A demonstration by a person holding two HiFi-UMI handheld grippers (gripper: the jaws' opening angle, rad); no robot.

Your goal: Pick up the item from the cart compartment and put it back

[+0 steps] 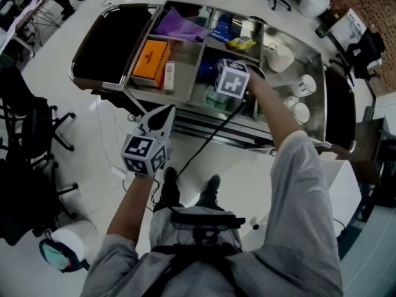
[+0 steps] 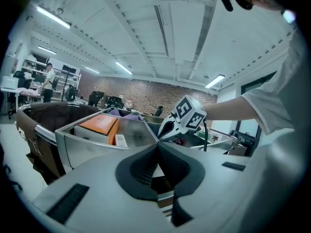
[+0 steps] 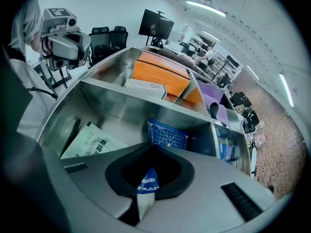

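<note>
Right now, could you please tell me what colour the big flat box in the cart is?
Orange; the big flat box shows best in the head view.

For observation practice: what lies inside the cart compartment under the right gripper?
A pale green sheet and a blue patterned packet lie inside; the right gripper holds a blue-and-white sachet. The gripper hides the rest.

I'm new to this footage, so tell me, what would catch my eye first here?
The right gripper, over the steel cart's middle compartment, is shut on a blue-and-white packet. A bright orange box lies in the compartment to its left. The left gripper hangs shut and empty before the cart.
</note>
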